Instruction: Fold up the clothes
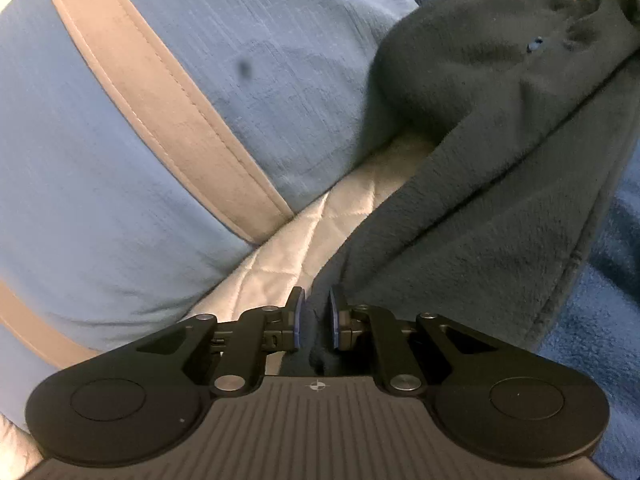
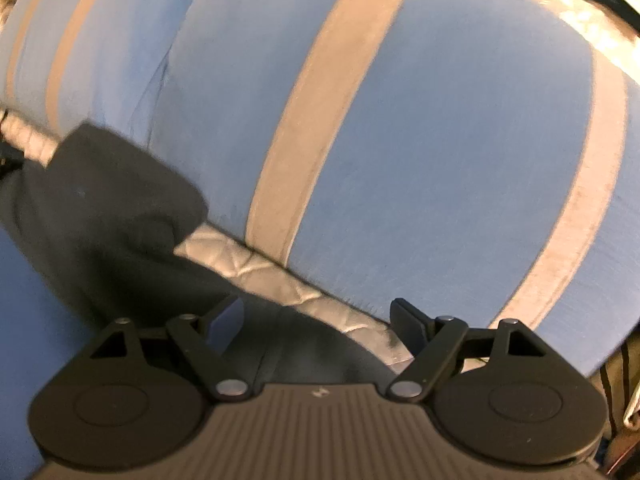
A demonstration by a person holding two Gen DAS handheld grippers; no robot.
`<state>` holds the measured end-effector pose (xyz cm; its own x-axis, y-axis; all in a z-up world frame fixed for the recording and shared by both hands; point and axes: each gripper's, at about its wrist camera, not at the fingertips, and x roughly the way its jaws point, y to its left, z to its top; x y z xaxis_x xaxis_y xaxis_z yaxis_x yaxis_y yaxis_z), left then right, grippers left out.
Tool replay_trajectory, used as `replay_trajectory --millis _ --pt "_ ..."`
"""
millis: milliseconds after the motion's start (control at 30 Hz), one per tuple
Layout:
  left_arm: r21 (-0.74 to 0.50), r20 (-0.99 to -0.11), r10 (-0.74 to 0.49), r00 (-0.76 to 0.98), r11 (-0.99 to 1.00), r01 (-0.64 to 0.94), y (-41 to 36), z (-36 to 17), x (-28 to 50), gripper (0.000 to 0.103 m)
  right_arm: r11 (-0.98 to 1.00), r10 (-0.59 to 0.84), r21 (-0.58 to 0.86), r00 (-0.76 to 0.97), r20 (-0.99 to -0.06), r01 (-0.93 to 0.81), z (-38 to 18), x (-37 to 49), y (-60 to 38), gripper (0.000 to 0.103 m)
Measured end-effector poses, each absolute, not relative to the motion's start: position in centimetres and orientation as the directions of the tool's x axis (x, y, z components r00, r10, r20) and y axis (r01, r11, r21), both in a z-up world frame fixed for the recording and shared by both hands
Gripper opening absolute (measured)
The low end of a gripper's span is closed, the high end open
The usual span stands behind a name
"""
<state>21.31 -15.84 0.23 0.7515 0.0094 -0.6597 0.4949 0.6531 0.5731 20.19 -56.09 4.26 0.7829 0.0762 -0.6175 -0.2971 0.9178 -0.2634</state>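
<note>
A dark grey fleece garment (image 1: 492, 184) lies crumpled across the bed, running from the upper right down to my left gripper (image 1: 316, 312). That gripper is shut on a fold of the garment's edge, pinched between its blue pads (image 1: 334, 316). In the right wrist view the same dark garment (image 2: 120, 216) lies at the lower left, with part of it under the gripper. My right gripper (image 2: 320, 316) stands wide open above the cloth and the quilted strip, with nothing pressed between its fingers.
A big light-blue pillow with beige stripes (image 1: 140, 140) fills the left and back; it also shows as the striped pillow (image 2: 420, 140). A white quilted cover (image 1: 304, 236) lies beneath. A blue fleece blanket (image 1: 600, 320) lies to the right.
</note>
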Motion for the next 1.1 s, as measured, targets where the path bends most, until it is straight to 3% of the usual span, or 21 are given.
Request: replay_trajectory --millis 200,400,567,733,967,1100 --pt "0.563 -0.656 0.004 0.755 0.668 0.487 -15.6 -0.3 21.3 0.014 0.843 0.056 -0.374 0.756 -0.653 -0.386 2.1 20.1 -54.6 0.088" --pt "0.561 -0.646 0.007 0.763 0.682 0.469 -15.3 -0.1 19.6 0.014 0.874 0.105 -0.326 0.795 -0.598 -0.361 4.4 20.9 -55.0 0.088" --pt "0.560 -0.644 0.006 0.765 0.684 0.467 -15.3 0.0 19.6 0.014 0.832 0.025 -0.410 0.764 -0.645 -0.373 1.3 22.1 -54.3 0.088" --pt "0.543 -0.649 0.001 0.760 0.701 0.463 -15.2 0.1 19.7 0.014 0.868 0.016 -0.353 0.730 -0.683 -0.349 -1.5 21.7 -55.5 0.089" --pt "0.541 -0.644 -0.004 0.765 0.706 0.458 -15.2 -0.1 19.2 0.014 0.857 0.123 -0.294 0.720 -0.683 -0.424 2.0 21.8 -55.7 0.088" --pt "0.526 -0.644 -0.008 0.765 0.722 0.450 -15.0 0.6 18.5 0.014 0.864 0.127 -0.276 0.713 -0.690 -0.421 2.5 23.2 -55.6 0.082"
